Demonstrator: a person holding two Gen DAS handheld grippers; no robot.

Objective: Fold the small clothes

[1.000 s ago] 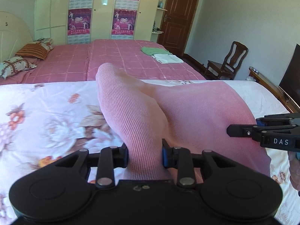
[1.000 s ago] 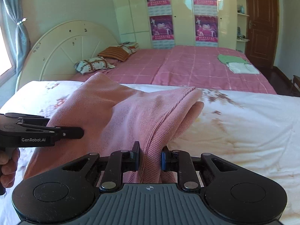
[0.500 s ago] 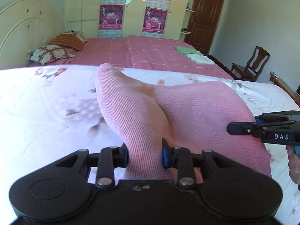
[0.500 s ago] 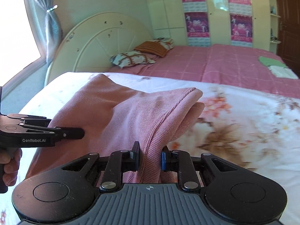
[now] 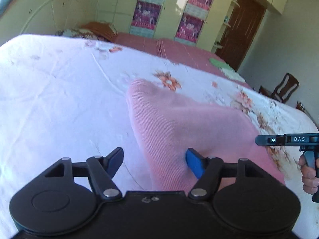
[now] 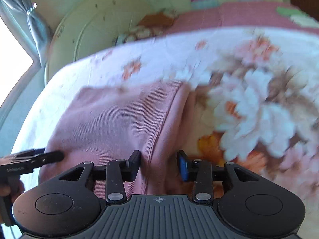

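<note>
Item: pink ribbed knit garment (image 5: 179, 123), folded, lying on the floral bedsheet (image 5: 59, 99), a fold running between each gripper's pads. My left gripper (image 5: 154, 162): jaws opening, cloth touching the right pad only. My right gripper (image 6: 158, 164): jaws opening, grip released

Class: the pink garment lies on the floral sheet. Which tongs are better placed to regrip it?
Right tongs, likely: the pink garment has its ribbed edge between the opening jaws. Left tongs sit half off it.
</note>
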